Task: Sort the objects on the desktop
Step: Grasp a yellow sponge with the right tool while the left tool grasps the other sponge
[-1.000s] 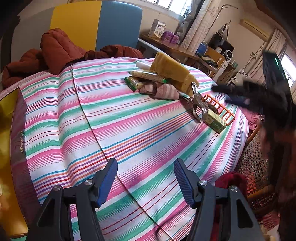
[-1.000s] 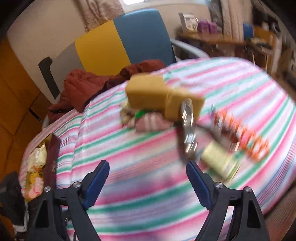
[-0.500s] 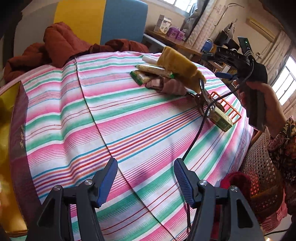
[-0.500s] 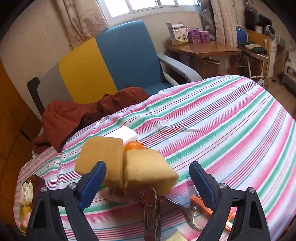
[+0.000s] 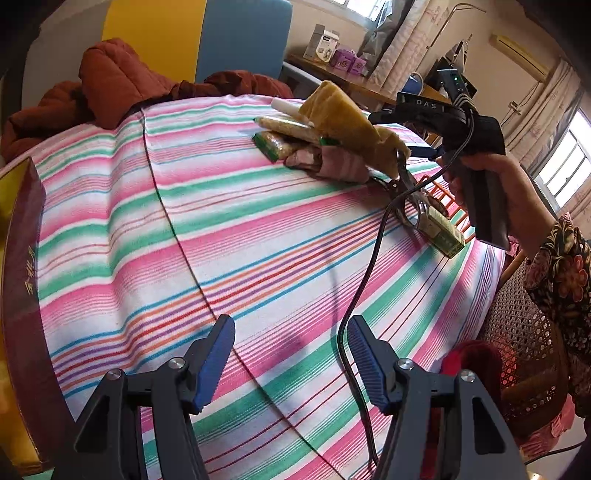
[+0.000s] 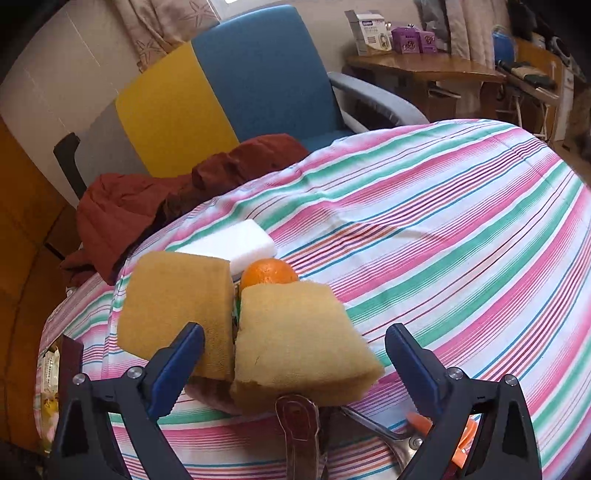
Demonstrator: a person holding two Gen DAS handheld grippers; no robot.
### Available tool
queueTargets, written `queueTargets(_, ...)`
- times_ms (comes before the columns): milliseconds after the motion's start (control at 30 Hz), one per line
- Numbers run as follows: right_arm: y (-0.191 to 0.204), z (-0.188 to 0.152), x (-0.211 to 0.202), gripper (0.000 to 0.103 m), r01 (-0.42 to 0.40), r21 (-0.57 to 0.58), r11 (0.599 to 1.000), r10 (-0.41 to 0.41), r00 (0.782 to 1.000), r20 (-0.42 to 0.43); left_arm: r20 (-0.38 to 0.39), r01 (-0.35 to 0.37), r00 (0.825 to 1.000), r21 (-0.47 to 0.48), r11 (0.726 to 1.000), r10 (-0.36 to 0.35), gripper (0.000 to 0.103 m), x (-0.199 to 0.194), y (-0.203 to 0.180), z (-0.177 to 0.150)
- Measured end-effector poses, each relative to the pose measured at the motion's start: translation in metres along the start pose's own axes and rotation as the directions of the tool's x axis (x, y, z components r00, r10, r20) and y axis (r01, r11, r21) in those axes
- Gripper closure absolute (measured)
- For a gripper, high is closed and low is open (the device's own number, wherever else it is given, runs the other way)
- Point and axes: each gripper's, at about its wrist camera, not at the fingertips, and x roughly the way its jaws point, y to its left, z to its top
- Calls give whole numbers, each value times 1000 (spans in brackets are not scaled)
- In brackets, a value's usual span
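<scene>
Right gripper (image 6: 293, 363) newly over sponge (image 6: 303, 332), orange (image 6: 269, 271) behind.

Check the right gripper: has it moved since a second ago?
Yes. The right gripper has closed in on the yellow sponge, now between its open fingers, not gripped; its jaws have just been opening.

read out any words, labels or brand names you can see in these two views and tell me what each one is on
"DAS": white letters on the black body of the right gripper.
Gold characters run down the dark red side of the box: not legible.
White carton on the far desk: printing too small to read.
Green and yellow box: print too small.
</scene>
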Motion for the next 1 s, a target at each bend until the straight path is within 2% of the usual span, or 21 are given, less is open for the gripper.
queueTargets(67, 2, -1, 2, 9, -17, -17, 1000, 16, 1000, -11, -4, -2, 1000, -8, 1000, 2, 39, 1, 1, 0)
queueTargets(100, 3, -3, 5, 17, -40, -20, 999, 39, 999, -32, -4, 3, 1000, -15, 1000, -3, 39, 1, 2, 0)
queueTargets(167, 7, -7, 8, 20, -63, -16, 998, 62, 996, -57, 6, 4, 1000, -19, 1000, -4, 39, -2, 2, 0)
queueTargets(267, 21, -13, -1, 37, -43, -89, 995, 39, 998, -48, 26, -2, 1000, -17, 1000, 3, 39, -8, 2, 3)
queueTargets(333, 33, -18, -8, 40, -56, -133, 990, 49, 997, -52, 38, -10, 999, -16, 1000, 10, 39, -12, 3, 6)
queueTargets(400, 47, -26, -11, 41, -72, -185, 980, 59, 996, -71, 50, -13, 999, -21, 1000, 14, 39, -15, 5, 10)
queueTargets(500, 76, -42, -16, 41, -39, -301, 953, 20, 998, -65, 86, -21, 996, -27, 999, 23, 39, -23, 8, 20)
queueTargets(633, 95, -57, -29, 41, -148, -324, 934, 126, 988, -90, 144, -37, 989, -30, 999, 41, 37, -30, 9, 43)
queueTargets(667, 99, -61, -30, 41, -159, -327, 932, 135, 986, -96, 156, -42, 987, -32, 999, 47, 32, -30, 10, 48)
queueTargets(733, 100, -65, -31, 41, -171, -324, 930, 144, 984, -105, 171, -56, 983, -48, 997, 63, 29, -28, 11, 61)
queueTargets(867, 88, -61, -32, 41, -126, -272, 954, 110, 991, -72, 188, -60, 980, -69, 996, 72, 29, -22, 15, 84)
queueTargets(1000, 67, -52, -31, 41, -43, -193, 980, 37, 999, -35, 207, -148, 965, -75, 986, 161, 29, -16, 25, 101)
